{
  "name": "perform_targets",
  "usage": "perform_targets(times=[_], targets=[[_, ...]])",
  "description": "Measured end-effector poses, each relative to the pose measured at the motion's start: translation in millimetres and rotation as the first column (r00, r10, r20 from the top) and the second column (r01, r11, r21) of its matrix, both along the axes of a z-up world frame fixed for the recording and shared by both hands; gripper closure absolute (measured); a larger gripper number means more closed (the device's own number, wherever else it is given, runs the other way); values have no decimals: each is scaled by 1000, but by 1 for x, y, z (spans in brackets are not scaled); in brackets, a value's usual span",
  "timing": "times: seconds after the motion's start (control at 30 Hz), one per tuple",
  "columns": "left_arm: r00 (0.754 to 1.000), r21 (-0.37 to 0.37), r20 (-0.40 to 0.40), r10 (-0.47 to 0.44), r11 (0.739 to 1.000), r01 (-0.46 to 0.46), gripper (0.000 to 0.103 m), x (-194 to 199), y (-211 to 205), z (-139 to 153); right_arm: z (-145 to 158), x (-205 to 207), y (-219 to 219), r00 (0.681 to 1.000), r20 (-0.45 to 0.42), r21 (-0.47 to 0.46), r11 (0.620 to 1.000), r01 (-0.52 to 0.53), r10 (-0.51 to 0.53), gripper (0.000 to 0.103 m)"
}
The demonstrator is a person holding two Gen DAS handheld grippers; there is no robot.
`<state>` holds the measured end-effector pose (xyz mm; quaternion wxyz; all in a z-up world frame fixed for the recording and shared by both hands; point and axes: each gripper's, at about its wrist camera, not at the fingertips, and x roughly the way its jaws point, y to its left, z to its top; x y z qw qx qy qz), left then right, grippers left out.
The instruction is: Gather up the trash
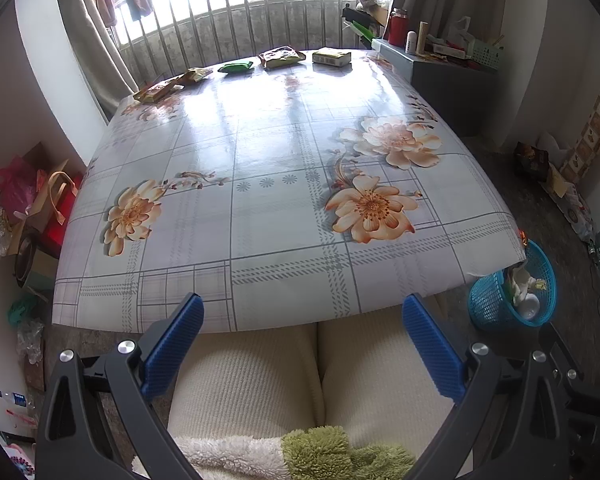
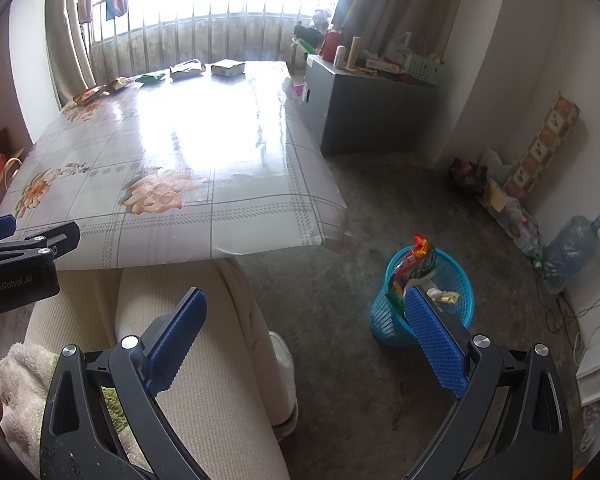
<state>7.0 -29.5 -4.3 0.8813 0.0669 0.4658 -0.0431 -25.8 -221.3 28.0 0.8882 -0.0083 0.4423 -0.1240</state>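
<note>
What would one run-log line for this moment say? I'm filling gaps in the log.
left claw: open, empty | right claw: open, empty | snack packets: far table edge | blue basket: floor, holds trash

Domestic living room.
Indicated by floral-clothed table point(image 1: 284, 200), curtains point(image 1: 84, 36), barred window point(image 1: 240, 4), cluttered cabinet point(image 2: 364, 108).

"GenRobot.AI" stands in pale letters on the black body of the left gripper point(image 2: 18, 258) (seen at the left edge of the right wrist view). The packets along the far edge of the table point(image 2: 236, 216) and the wrappers in the blue basket point(image 2: 456, 308) carry print, all too small or blurred to read
</note>
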Motion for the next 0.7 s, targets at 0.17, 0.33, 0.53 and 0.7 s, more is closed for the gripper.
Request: perform_targets(times=[0.17, 0.33, 0.53, 0.7], targets=[[1000, 0, 0, 0, 1000, 0, 6, 0, 0, 0, 0, 0, 0, 1000, 1, 1, 1000, -1, 1, 8], [1000, -1, -2, -3, 1000, 3, 6, 1, 0, 0, 1, 1, -1, 1000, 1, 1, 1000, -1, 1, 8], [1000, 0, -2, -3, 1000, 3, 6, 0, -1, 0, 1, 1, -1, 1000, 2, 1, 1000, 1, -1, 8], [1000, 1, -6, -5, 1000, 5, 6, 1, -1, 0, 3, 2, -2, 1000, -1, 1, 1000, 1, -1, 8]])
